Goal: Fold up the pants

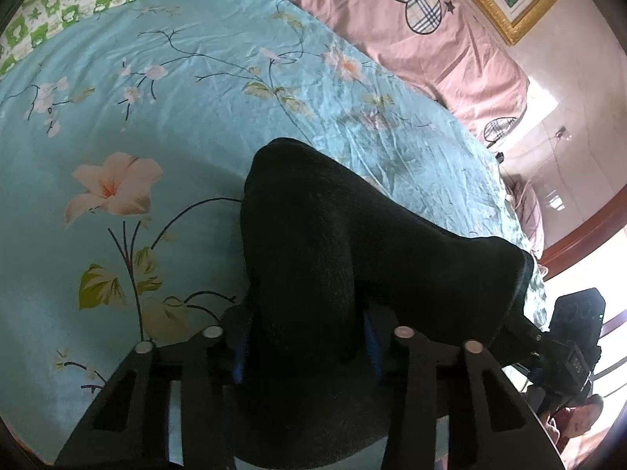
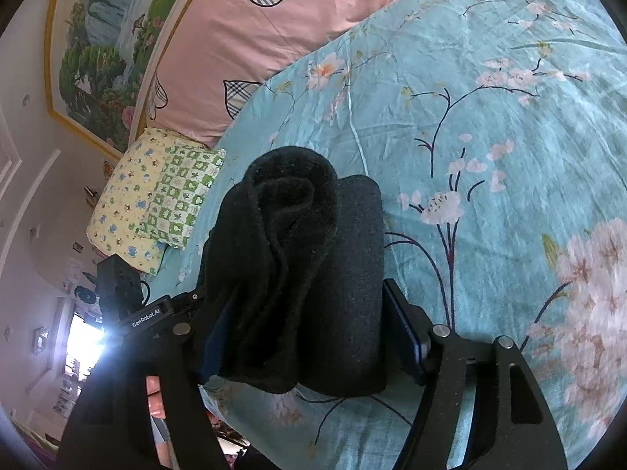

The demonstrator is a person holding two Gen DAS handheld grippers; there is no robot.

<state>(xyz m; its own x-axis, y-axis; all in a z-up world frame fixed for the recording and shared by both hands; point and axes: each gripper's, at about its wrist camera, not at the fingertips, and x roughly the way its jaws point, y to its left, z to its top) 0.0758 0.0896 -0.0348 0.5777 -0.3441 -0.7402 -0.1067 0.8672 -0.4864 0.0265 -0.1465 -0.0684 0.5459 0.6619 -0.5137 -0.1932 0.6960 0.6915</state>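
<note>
The black fleece-like pants (image 2: 298,274) sit as a thick folded bundle at the lower centre of both wrist views, over the turquoise floral bed sheet (image 2: 490,137). The right gripper (image 2: 309,337) is clenched on one end of the bundle: blue pads press the cloth from both sides. The left gripper (image 1: 305,348) grasps the other end, with cloth filling the gap between its fingers.

Step in hand, as judged: carrying or setting down the bundle after the last fold. The next move calls for lowering both ends together onto the sheet, then releasing evenly so the layers do not spring apart.

Readable writing: "GenRobot.AI" on the left gripper's body (image 2: 147,318), lower left of the right wrist view. A pink heart-patterned quilt (image 2: 243,51) lies beyond.
</note>
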